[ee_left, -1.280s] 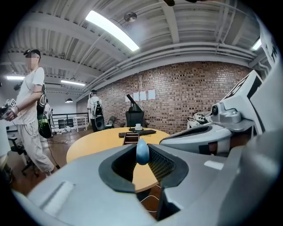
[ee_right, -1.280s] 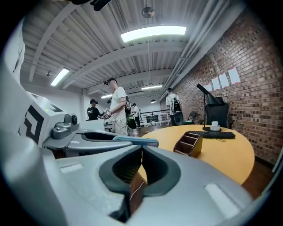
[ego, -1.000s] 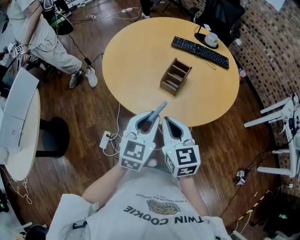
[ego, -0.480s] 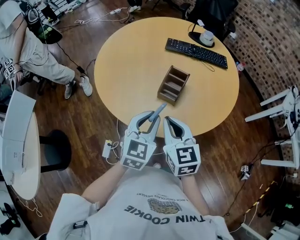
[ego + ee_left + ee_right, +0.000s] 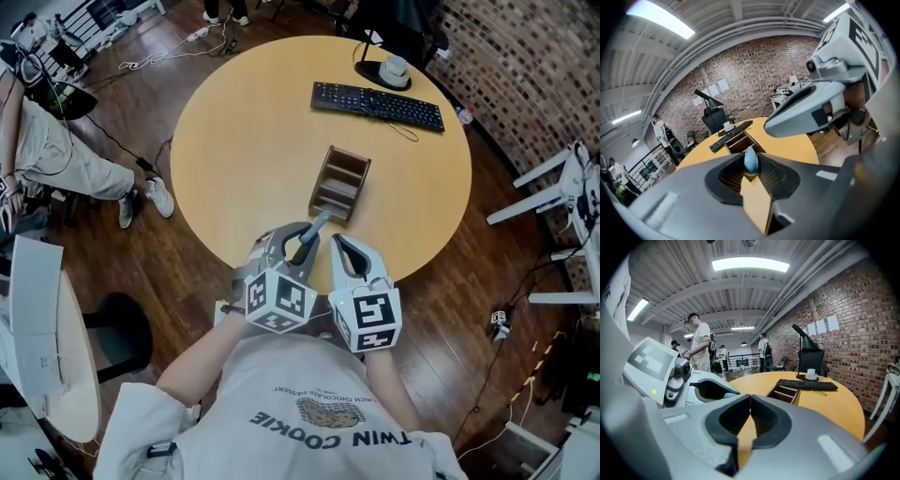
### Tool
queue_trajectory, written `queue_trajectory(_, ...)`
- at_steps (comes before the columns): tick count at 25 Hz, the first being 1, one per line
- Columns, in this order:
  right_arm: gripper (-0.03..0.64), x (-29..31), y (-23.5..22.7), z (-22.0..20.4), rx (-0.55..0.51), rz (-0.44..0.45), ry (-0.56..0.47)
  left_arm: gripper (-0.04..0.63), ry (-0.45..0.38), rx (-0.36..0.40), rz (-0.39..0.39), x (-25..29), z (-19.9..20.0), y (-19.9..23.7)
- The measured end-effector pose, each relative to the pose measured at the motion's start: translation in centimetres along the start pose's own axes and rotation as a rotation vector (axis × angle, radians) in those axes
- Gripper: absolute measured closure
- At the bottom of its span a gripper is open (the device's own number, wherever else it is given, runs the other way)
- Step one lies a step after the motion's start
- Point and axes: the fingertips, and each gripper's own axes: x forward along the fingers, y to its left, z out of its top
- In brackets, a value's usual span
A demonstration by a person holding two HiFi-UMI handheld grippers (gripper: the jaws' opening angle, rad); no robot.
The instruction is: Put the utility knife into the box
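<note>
Utility knife (image 5: pixel 317 225): a slim grey-blue piece clamped between the jaws of the left gripper (image 5: pixel 298 236), slanting forward and to the right over the near edge of the round table (image 5: pixel 244 122). Its free end comes close to the near wall of the box (image 5: pixel 339 183); no view shows whether the two touch. The back of the knife is buried between the pads, and in the left gripper view only its rounded end shows, so the blade cannot be made out.

At the far left a seated person (image 5: pixel 66 159) is cut off by the frame, and below that a white table (image 5: pixel 47 337) is also only partly in view. The left gripper's marker cube is rolled to one side, and the person's arms hide the wrists behind both grippers.

Just to the right, the right gripper (image 5: pixel 339 246) sits beside the left one, near it but apart. Its jaws are pressed together with nothing between them.

The box is dark wood, open-topped, and stands on the table ahead of both grippers. Cross walls split it into compartments, which show only their own bottoms as far as the views reach. Beyond it lies a black keyboard (image 5: pixel 377 105), and behind that a white cup (image 5: pixel 394 67) stands on a black round base; its inside cannot be seen. At the right edge a white chair (image 5: pixel 562 187) is cropped.
</note>
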Motion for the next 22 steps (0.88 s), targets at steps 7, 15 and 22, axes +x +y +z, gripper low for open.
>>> queue_trajectory(7,0.614,1.7,-1.7,0.3,0.041,-0.079,0.005,0.518,0.051,0.245,-0.081,3.0,-0.2,0.3)
queue_trajectory(15,0.614,2.0,-3.7,0.2,0.079,-0.158,0.006,0.518,0.131,0.441,-0.175,6.4,-1.7,0.5)
queue_trajectory(22,0.614,1.8,-4.7,-0.4,0.109,-0.221,0.011,0.518,0.17,0.561,-0.248,8.4,-1.9,0.3)
